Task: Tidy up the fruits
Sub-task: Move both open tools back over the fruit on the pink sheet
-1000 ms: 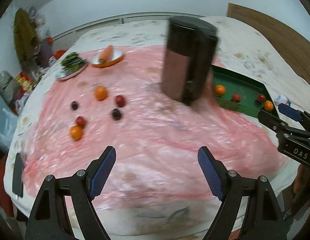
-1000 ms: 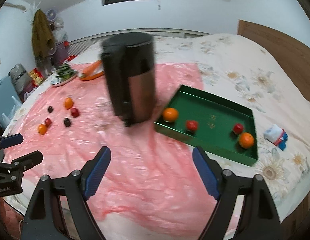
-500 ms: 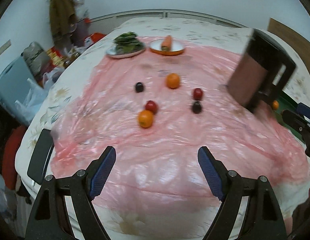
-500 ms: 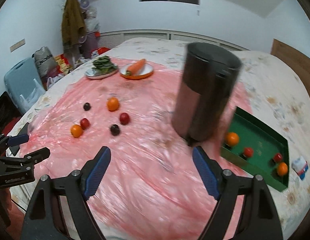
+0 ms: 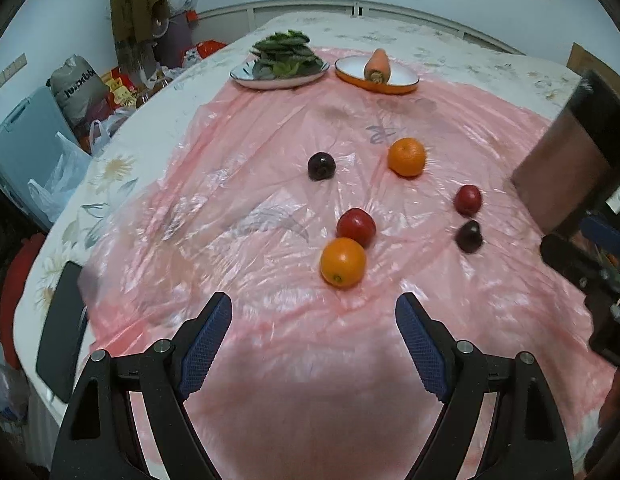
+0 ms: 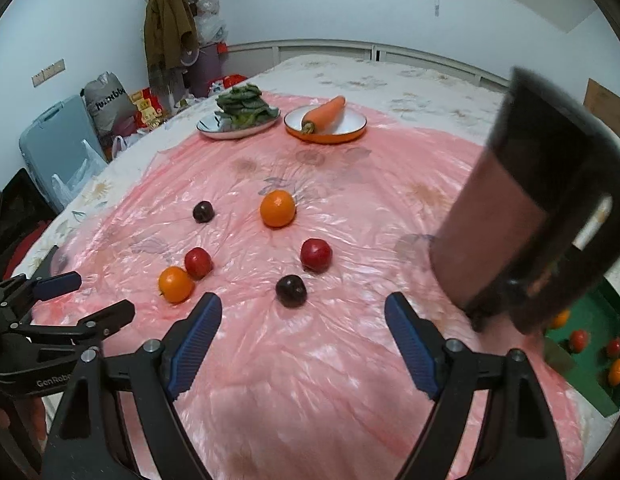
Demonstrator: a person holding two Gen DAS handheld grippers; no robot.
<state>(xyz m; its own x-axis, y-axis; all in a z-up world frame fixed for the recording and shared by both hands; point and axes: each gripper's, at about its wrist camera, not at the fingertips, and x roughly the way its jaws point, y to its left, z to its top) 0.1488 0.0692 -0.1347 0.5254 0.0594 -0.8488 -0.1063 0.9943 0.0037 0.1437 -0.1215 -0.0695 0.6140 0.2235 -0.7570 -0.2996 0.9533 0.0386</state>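
Note:
Several fruits lie loose on the pink plastic sheet (image 5: 238, 184): a near orange (image 5: 343, 263) touching a red fruit (image 5: 356, 227), a far orange (image 5: 406, 157), a dark plum (image 5: 321, 166), another red fruit (image 5: 467, 199) and a second dark plum (image 5: 468, 236). My left gripper (image 5: 314, 340) is open and empty just short of the near orange. My right gripper (image 6: 302, 338) is open and empty too, just before a dark plum (image 6: 291, 290). At the far right a green tray (image 6: 594, 384) holds several fruits.
A tall dark cylindrical bin (image 6: 542, 232) stands on the sheet between the loose fruit and the green tray. At the far edge sit a plate of greens (image 5: 280, 65) and an orange-rimmed plate with a carrot (image 5: 377, 74). Bags and clutter crowd the left floor.
Both grippers have swung left, away from the green tray and the bin, and come down toward the loose fruits. Both stay open and empty.

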